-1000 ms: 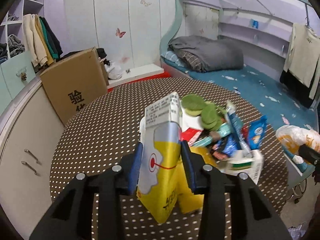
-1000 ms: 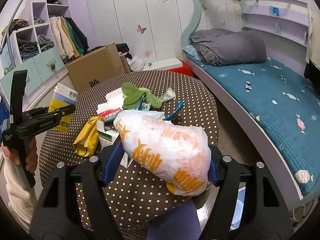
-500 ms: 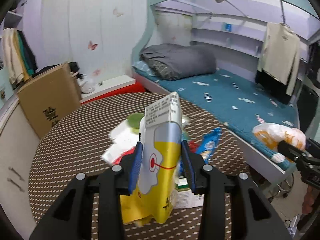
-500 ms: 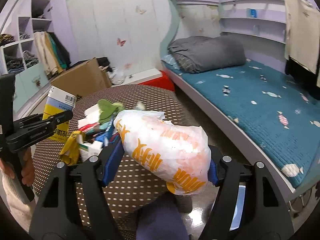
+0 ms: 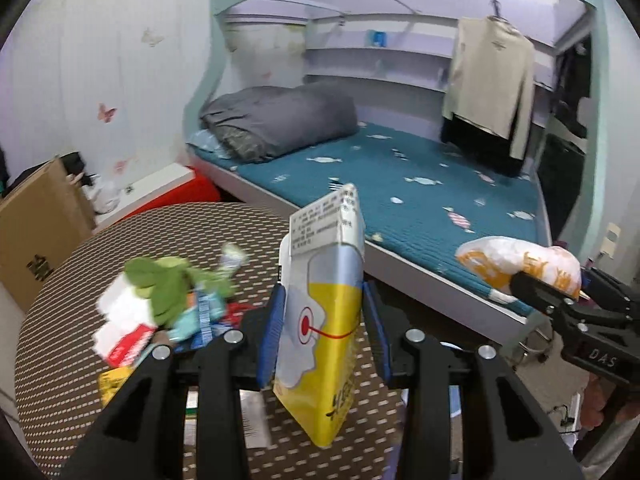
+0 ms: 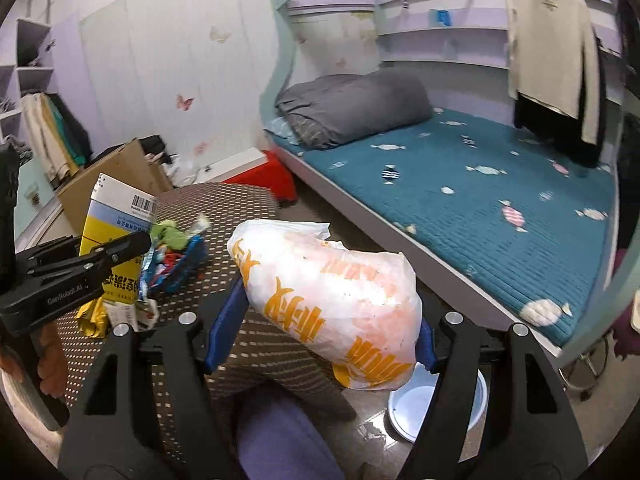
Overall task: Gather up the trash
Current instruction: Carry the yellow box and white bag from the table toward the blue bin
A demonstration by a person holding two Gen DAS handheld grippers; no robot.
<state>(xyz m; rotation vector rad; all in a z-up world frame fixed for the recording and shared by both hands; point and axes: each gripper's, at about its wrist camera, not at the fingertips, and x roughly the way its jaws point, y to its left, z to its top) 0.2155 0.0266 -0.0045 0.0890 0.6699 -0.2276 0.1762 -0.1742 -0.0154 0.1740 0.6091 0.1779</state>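
My left gripper (image 5: 323, 334) is shut on a yellow and white carton (image 5: 324, 320), held upright above the table's right part; the carton also shows in the right wrist view (image 6: 116, 236). My right gripper (image 6: 320, 320) is shut on a white plastic bag with orange print (image 6: 332, 304), held off the table's right side over the floor; the bag also shows in the left wrist view (image 5: 520, 264). A pile of trash (image 5: 168, 308) with green pieces, wrappers and white paper lies on the round dotted table (image 5: 120, 248).
A white round bin (image 6: 436, 408) stands on the floor below the bag. A bed with a teal mattress (image 5: 420, 184) runs along the right. A cardboard box (image 5: 36, 224) stands left of the table. A purple seat (image 6: 280, 440) is near the table edge.
Both grippers have swung right with their loads. The trash pile has shifted left in the left wrist view, and the bag now hangs past the table edge above the white bin.
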